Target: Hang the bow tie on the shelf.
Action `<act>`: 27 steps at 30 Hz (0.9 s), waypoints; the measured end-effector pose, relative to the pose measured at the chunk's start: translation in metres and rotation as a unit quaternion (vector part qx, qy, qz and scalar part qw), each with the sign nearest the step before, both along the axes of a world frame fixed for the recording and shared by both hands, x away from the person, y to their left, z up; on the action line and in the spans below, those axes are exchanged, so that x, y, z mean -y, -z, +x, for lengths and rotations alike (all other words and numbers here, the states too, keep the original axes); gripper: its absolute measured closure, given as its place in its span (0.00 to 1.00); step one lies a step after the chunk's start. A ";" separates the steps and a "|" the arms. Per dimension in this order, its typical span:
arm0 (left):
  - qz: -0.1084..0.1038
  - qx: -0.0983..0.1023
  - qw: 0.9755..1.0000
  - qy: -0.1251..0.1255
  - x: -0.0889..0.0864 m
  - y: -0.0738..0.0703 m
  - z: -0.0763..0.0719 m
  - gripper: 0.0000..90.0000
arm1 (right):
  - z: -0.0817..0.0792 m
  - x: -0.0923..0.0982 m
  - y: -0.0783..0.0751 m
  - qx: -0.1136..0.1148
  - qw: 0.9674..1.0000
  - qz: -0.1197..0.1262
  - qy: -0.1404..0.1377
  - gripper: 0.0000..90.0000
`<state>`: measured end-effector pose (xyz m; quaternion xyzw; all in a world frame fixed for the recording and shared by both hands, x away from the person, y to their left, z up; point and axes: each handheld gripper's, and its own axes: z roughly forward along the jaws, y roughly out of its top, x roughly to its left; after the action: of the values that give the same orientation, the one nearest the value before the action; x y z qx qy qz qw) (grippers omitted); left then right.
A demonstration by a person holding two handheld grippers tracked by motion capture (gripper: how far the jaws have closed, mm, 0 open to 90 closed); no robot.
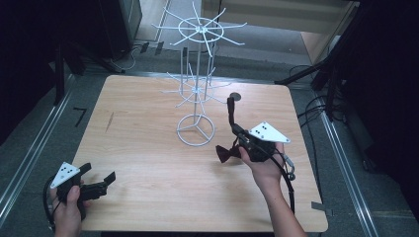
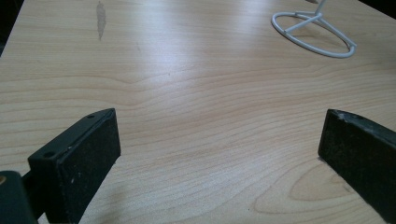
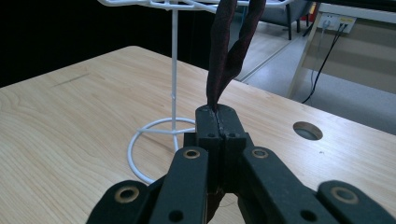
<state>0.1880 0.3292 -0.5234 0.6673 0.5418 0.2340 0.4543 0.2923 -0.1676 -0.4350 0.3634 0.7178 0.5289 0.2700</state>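
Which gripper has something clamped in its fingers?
The right gripper: shut on the dark red strap of a bow tie, beside the white wire rack. The left gripper is open above bare table.

Light wooden table point(image 1: 148, 163) with round hole point(image 1: 235, 97)

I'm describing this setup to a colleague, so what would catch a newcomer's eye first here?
The white wire rack stands tall at the far middle of the wooden table, its spokes bare. To its right, the right gripper points up, jaws shut on a dark red bow tie, whose strap rises toward the rack's arms. The left gripper rests at the near left corner, jaws open.
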 end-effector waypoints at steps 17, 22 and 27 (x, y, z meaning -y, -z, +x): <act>-0.001 0.000 1.000 0.001 -0.001 0.000 0.000 0.00 | 0.016 -0.026 0.012 -0.020 1.000 -0.004 -0.003 1.00; -0.003 0.001 1.000 0.001 -0.001 0.000 0.000 0.00 | 0.021 -0.036 0.012 -0.020 1.000 -0.003 -0.004 1.00; -0.004 0.002 1.000 -0.001 -0.001 0.000 0.000 0.00 | 0.025 -0.045 0.014 -0.020 1.000 -0.006 -0.005 1.00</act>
<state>0.1878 0.3298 -0.5235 0.6646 0.5426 0.2332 0.4577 0.3173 -0.1229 -0.4493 0.3684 0.7278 0.5190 0.2551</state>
